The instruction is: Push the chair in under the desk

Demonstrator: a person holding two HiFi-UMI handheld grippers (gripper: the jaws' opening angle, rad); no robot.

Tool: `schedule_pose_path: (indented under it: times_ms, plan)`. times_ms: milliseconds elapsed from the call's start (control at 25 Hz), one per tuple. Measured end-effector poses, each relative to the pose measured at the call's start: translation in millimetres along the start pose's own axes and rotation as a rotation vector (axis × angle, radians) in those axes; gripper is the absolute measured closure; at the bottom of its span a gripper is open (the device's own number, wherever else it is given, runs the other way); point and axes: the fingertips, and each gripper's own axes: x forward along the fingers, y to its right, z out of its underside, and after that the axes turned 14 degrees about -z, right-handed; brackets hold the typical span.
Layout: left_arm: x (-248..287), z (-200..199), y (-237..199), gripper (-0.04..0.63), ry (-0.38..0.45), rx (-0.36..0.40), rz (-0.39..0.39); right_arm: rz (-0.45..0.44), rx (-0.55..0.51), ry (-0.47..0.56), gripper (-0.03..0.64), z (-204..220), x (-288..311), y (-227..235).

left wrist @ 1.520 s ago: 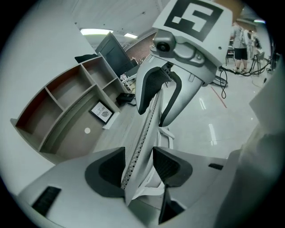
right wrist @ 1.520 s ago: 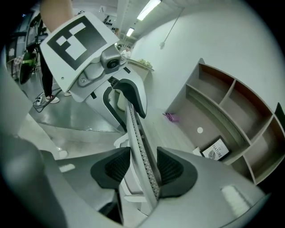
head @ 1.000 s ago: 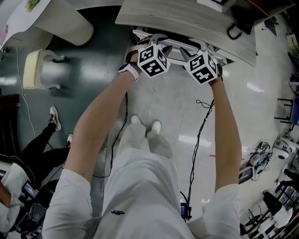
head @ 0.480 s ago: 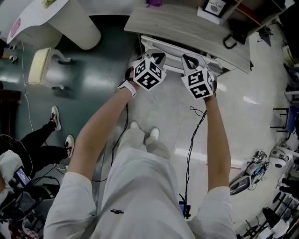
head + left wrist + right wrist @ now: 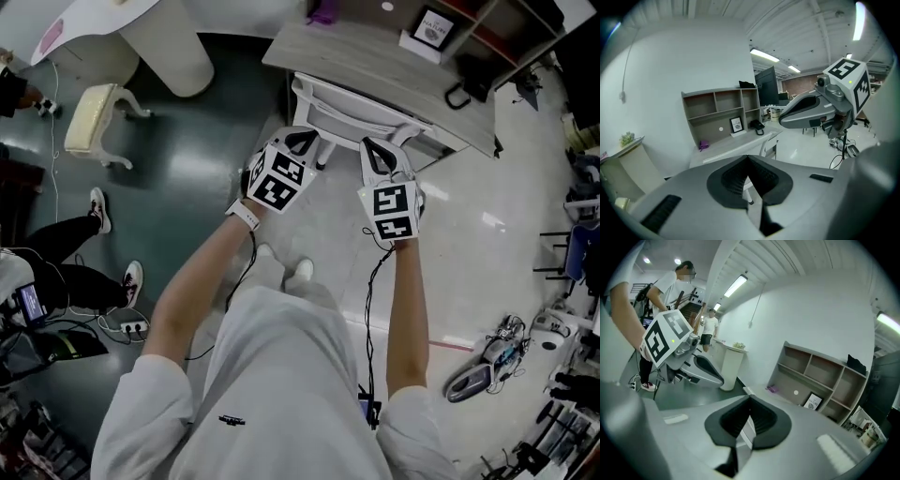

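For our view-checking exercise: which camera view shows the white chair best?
The head view: the chair shows from above, its white back at the edge of the desk. Both gripper views show only slivers of it behind their own jaws.

Bare floor (image 5: 459,234) lies open on the near side of the chair (image 5: 349,114), which fills the gap under the desk (image 5: 375,54); a cable (image 5: 367,300) dangles there

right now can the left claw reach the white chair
Probably yes: the white chair stands just ahead of the left claw with nothing between them; the claw is shut and empty.
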Motion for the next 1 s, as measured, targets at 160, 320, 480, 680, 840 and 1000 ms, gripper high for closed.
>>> schedule_pose_path:
  times_ms: [160,320,480,680,840,1000]
  plan:
    - [-39,-8,1,0.589,0.036,-0.084,-0.033,0.007,0.029,0.069,0.604,-22,-31,-20]
    - [-90,-16,-2,0.589,0.088,-0.175,-0.092,0.040,0.046,0.123,0.604,-34,-60,-46]
    - [-128,-22,-5,0.589,0.136,-0.226,-0.124,0.067,0.076,0.142,0.604,-33,-79,-60]
    - [-161,-29,-7,0.589,0.176,-0.249,-0.142,0.111,0.137,0.172,0.604,-21,-106,-65]
    - [-181,-26,-3,0.589,0.182,-0.259,-0.139,0.144,0.145,0.194,0.604,-23,-129,-74]
    - [-193,-17,2,0.589,0.178,-0.267,-0.132,0.160,0.155,0.214,0.605,-29,-148,-82]
